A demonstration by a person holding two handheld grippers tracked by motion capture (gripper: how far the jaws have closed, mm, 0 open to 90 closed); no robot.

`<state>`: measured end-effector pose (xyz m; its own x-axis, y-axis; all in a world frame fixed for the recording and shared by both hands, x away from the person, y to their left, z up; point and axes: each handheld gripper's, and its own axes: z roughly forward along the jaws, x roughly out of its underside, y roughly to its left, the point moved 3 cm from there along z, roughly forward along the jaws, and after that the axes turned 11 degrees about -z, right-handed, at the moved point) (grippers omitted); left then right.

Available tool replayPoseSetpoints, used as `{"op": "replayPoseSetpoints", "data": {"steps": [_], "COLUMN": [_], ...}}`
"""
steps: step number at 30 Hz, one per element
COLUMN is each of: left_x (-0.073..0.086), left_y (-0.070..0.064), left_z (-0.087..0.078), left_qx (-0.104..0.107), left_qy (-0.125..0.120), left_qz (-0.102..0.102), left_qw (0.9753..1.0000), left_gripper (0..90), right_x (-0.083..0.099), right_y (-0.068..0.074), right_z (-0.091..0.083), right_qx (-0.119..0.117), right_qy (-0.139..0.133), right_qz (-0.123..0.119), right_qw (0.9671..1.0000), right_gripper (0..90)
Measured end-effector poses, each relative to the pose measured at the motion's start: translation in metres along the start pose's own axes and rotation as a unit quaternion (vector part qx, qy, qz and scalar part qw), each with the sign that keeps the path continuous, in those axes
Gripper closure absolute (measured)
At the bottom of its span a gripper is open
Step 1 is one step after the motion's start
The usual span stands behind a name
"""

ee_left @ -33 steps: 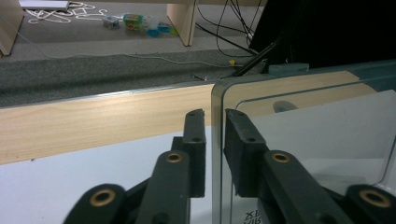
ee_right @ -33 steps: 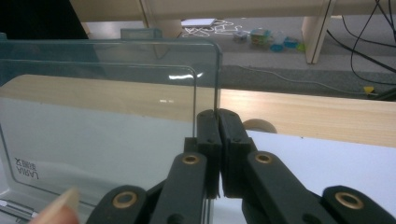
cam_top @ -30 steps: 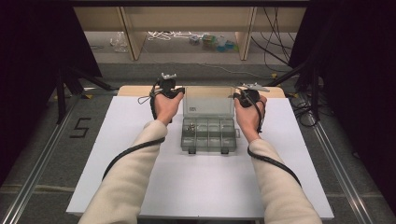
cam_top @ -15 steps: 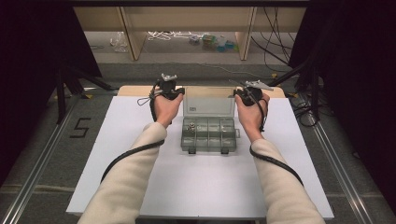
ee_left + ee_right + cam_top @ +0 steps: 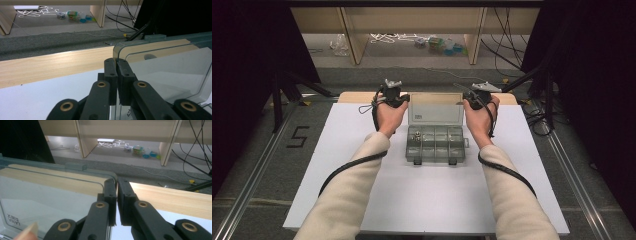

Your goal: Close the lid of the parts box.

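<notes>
A clear plastic compartment box (image 5: 435, 142) sits mid-table on the white table (image 5: 337, 165), its lid (image 5: 435, 107) standing open at the back. The left claw (image 5: 403, 98) is pinched narrow on the lid's upper left corner, and the right claw (image 5: 468, 99) is pinched on the upper right corner; in each gripper view the jaws clamp the thin transparent edge.

To swing the lid well, both hands should move together along the hinge's arc, so the panel does not twist or the light box skid. Which way the lid is meant to go I cannot tell for sure.

The wooden strip (image 5: 362, 96) and the table's far edge lie just behind the claws; open white surface spreads in front and to both sides.
</notes>
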<state>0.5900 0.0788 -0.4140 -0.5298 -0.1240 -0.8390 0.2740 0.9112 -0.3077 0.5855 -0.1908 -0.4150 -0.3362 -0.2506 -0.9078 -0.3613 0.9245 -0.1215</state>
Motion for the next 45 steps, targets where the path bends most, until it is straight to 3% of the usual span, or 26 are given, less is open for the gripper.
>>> {"op": "replayPoseSetpoints", "data": {"steps": [2,12,19,20,25,26,27,29,31,33,38,39,40,42,43,45], "left_x": [0.001,0.005,0.009,0.01,0.014,0.015,0.015,0.016,0.017,0.019,0.023,0.023,0.025,0.028,0.027,0.029], "left_y": [0.0,-0.002,-0.003,-0.004,-0.003,-0.004,-0.003,-0.004,-0.004,-0.005,-0.008,-0.006,-0.008,-0.009,-0.007,-0.008], "left_z": [-0.002,-0.011,-0.02,-0.021,-0.027,-0.028,-0.029,-0.031,-0.033,-0.034,-0.039,-0.04,-0.042,-0.044,-0.045,-0.046], "left_qx": [0.0,0.007,0.013,0.015,0.019,0.019,0.021,0.022,0.022,0.023,0.024,0.024,0.024,0.026,0.029,0.03], "left_qy": [-0.002,-0.013,-0.025,-0.028,-0.04,-0.042,-0.042,-0.045,-0.047,-0.049,-0.054,-0.053,-0.055,-0.057,-0.057,-0.059], "left_qz": [0.004,0.013,0.032,0.032,0.064,0.052,0.065,0.064,0.078,0.079,0.074,0.089,0.078,0.081,0.091,0.088], "left_qw": [1.0,0.9998,0.9991,0.999,0.997,0.9976,0.9968,0.9967,0.9956,0.9954,0.9955,0.9943,0.9951,0.9948,0.9938,0.994], "left_gripper": [87.4,87.4,87.5,87.5,87.4,87.4,87.4,87.5,87.4,87.4,87.4,87.4,87.4,87.3,87.3,87.2], "right_x": [0.0,0.002,0.006,0.006,0.008,0.009,0.01,0.011,0.012,0.013,0.016,0.016,0.017,0.019,0.019,0.02], "right_y": [0.001,0.004,0.007,0.008,0.01,0.011,0.012,0.012,0.012,0.014,0.015,0.016,0.015,0.016,0.017,0.018], "right_z": [-0.003,-0.012,-0.023,-0.024,-0.031,-0.032,-0.034,-0.037,-0.038,-0.042,-0.047,-0.048,-0.049,-0.051,-0.053,-0.055], "right_qx": [0.002,0.001,0.0,0.0,-0.002,-0.002,0.001,-0.002,-0.003,-0.009,-0.006,-0.008,-0.007,-0.007,-0.012,-0.011], "right_qy": [0.007,-0.013,-0.029,-0.027,-0.034,-0.04,-0.04,-0.041,-0.046,-0.041,-0.048,-0.045,-0.051,-0.054,-0.053,-0.054], "right_qz": [0.004,0.004,-0.009,-0.002,-0.009,-0.02,-0.023,-0.022,-0.022,-0.016,-0.028,-0.023,-0.028,-0.03,-0.03,-0.032], "right_qw": [1.0,0.9999,0.9996,0.9996,0.9994,0.999,0.9989,0.9989,0.9987,0.999,0.9985,0.9987,0.9983,0.9981,0.9981,0.998], "right_gripper": [87.3,87.8,87.8,87.8,87.8,87.8,87.8,87.7,87.7,87.7,87.6,87.6,87.6,87.6,87.5,87.5]}}
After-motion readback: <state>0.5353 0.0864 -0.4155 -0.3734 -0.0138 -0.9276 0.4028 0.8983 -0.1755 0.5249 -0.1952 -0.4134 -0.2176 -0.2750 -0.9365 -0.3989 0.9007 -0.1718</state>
